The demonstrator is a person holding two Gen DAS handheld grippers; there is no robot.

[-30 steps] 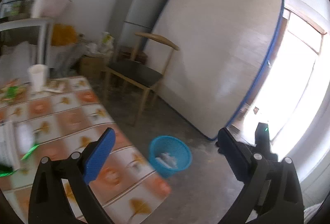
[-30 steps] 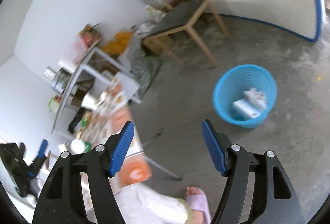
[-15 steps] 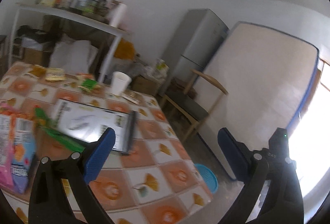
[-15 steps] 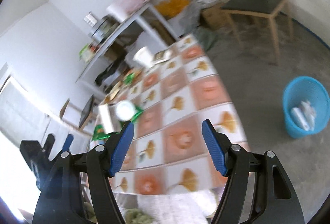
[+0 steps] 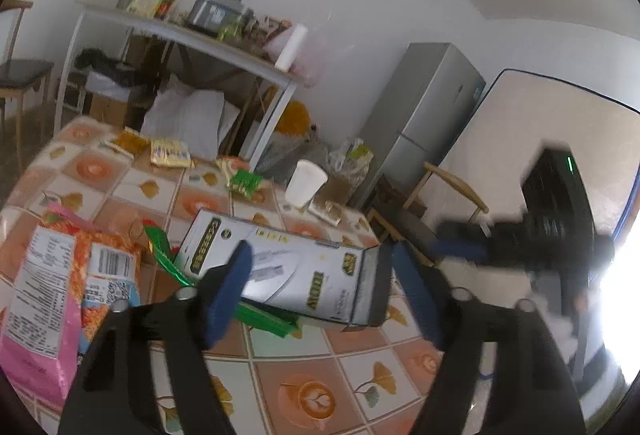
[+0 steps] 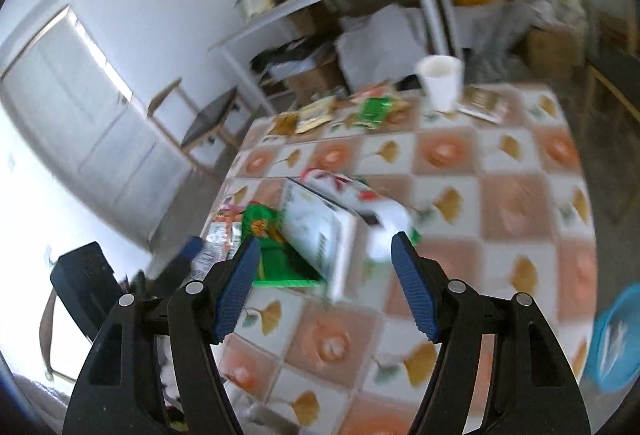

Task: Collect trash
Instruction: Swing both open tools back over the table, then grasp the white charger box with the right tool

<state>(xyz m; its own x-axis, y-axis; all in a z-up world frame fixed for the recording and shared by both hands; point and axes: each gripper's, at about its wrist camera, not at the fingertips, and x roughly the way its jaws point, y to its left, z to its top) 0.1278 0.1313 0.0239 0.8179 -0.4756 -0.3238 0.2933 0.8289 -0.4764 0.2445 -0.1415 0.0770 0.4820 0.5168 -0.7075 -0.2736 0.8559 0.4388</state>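
A: Trash, item one: a flat grey-and-white cardboard box (image 5: 280,271) is lying at the centre of the left wrist frame, on the table with the orange-and-white tiled, leaf-printed cloth (image 5: 320,387). It is resting on a green foil wrapper (image 5: 264,317).

B: Item two?

A: A pink-and-orange printed snack bag (image 5: 48,299) is lying at the lower left. Small wrappers and a white paper cup (image 5: 305,182) are sitting near the table's far edge, at frame centre.

B: Grippers?

A: The left gripper (image 5: 320,295) is closing its blue-padded jaws; they are framing the box, but nothing is pressed between them. The right gripper (image 6: 324,283) is closing too, hovering over the same box (image 6: 320,235), blurred, gripping nothing.

B: The bin?

A: A blue plastic mesh basket (image 6: 616,339) is showing at the lower right edge of the right wrist frame, beside the table.
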